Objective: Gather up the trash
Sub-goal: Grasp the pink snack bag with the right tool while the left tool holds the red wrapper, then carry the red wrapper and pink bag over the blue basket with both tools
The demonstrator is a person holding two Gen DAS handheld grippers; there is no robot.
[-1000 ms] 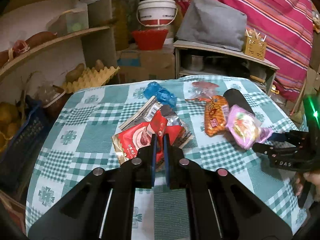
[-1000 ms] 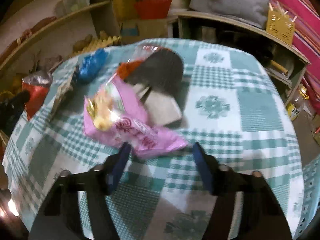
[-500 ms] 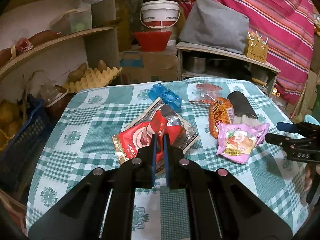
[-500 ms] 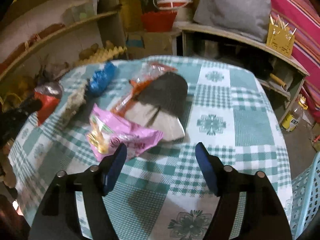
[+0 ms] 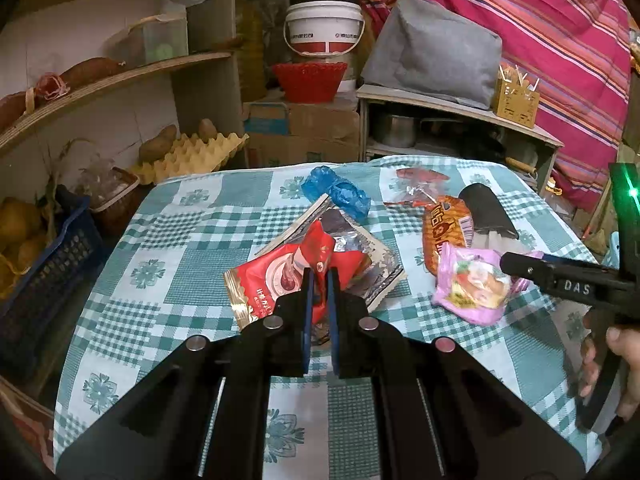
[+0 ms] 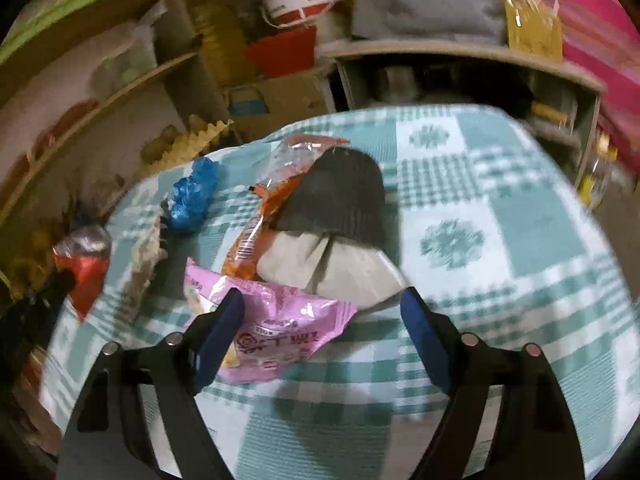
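Observation:
My left gripper (image 5: 320,276) is shut on a red snack wrapper (image 5: 276,276), which rests on a silver foil wrapper (image 5: 372,264) at mid-table. The right gripper (image 6: 322,300) points down at a pink wrapper (image 6: 280,328). Its jaws are closing; the wrapper lies between them against the left finger, while the right finger stands apart. From the left wrist view the right gripper (image 5: 520,260) reaches the pink wrapper (image 5: 472,288) from the right. An orange wrapper (image 6: 256,232), a blue crumpled bag (image 6: 192,200) and a black and grey item (image 6: 344,208) lie beyond.
The table wears a green checked cloth (image 5: 160,280). A blue crate of fruit (image 5: 40,264) and an egg tray (image 5: 192,156) stand to the left. A cardboard box, a red basket (image 5: 308,80) and a low cabinet (image 5: 460,128) crowd the far side. A hand (image 5: 616,360) holds the right gripper.
The pink wrapper slid toward the table's near right. The right gripper pulled back, rolled, then came in again with the wrapper by its left finger. The left gripper kept still.

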